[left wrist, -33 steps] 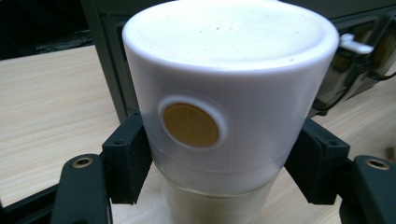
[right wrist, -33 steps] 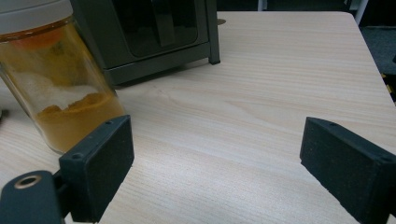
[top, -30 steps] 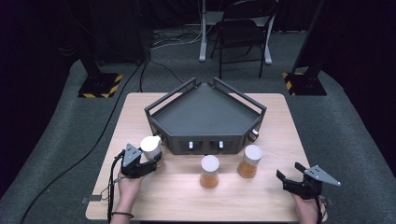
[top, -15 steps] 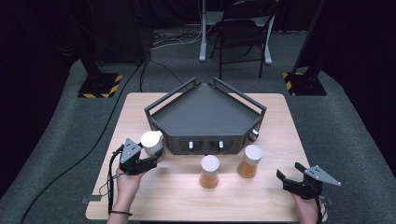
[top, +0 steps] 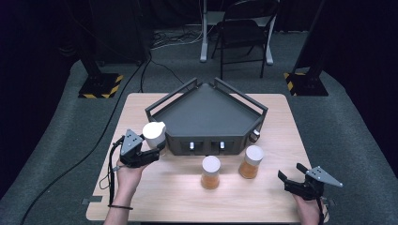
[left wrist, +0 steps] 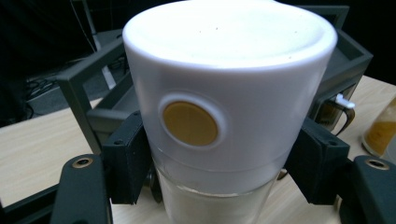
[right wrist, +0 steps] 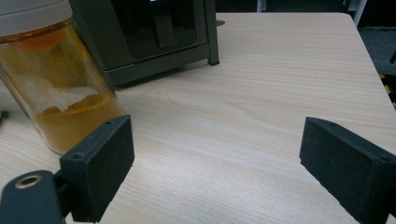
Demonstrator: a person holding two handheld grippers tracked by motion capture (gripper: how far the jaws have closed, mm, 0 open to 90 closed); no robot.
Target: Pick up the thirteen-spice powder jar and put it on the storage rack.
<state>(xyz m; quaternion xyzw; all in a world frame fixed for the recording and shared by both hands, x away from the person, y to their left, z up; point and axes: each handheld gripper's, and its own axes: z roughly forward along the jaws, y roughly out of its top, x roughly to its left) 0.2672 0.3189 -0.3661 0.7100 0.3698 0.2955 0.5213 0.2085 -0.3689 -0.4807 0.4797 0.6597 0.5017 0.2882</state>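
The left gripper is clamped on a white-capped jar, its two black pads pressing the clear glass just under the cap from either side. In the left gripper view the jar stands upright between the jaws, a round tan disc set into the front of its white cap (the contents below the cap cannot be made out). In the high view the jar is held clear of the bench, just beside the left front corner of the dark grey five-sided rack that sits at the middle of the bench.

The right gripper rests low at the near right corner of the bench with its jaws wide apart and nothing between them. In the right gripper view bare wood lies between its pads, and a jar of orange powder stands off to the left, near the rack's front.

Two such white-capped orange jars stand upright on the bench before the rack: one near the middle, the other just to its right, apart from each other.
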